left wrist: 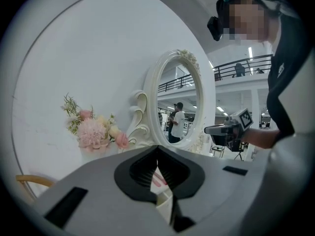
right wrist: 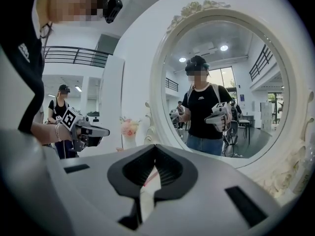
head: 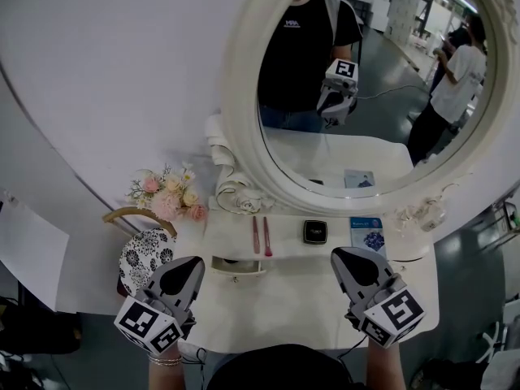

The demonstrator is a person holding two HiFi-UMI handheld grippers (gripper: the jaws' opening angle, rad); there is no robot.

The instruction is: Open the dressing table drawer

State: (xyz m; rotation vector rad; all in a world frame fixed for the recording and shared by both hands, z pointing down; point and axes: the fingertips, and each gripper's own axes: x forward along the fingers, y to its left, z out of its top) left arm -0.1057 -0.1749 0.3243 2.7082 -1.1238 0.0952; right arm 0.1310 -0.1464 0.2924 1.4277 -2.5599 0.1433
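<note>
both grippers hang over the white dressing table (head: pixel 301 303) holding nothing, left gripper (head: pixel 192 263) jaws pressed together and right gripper (head: pixel 341 255) the same, and the little drawer (head: pixel 238 266) sits in the ledge under the oval mirror (head: pixel 366 96), nearer the left one, neither touching it

The white tabletop (head: pixel 292 295) fills the lower middle of the frame. An oval mirror in a white carved frame (head: pixel 241 112) stands along its back edge. Below the mirror, two slim pink sticks (head: pixel 261 236) lie side by side. Right of them is a small black square case (head: pixel 315 231), then a blue-and-white card (head: pixel 366 234). A bunch of pink and cream flowers (head: pixel 168 195) stands at the back left corner.
</note>
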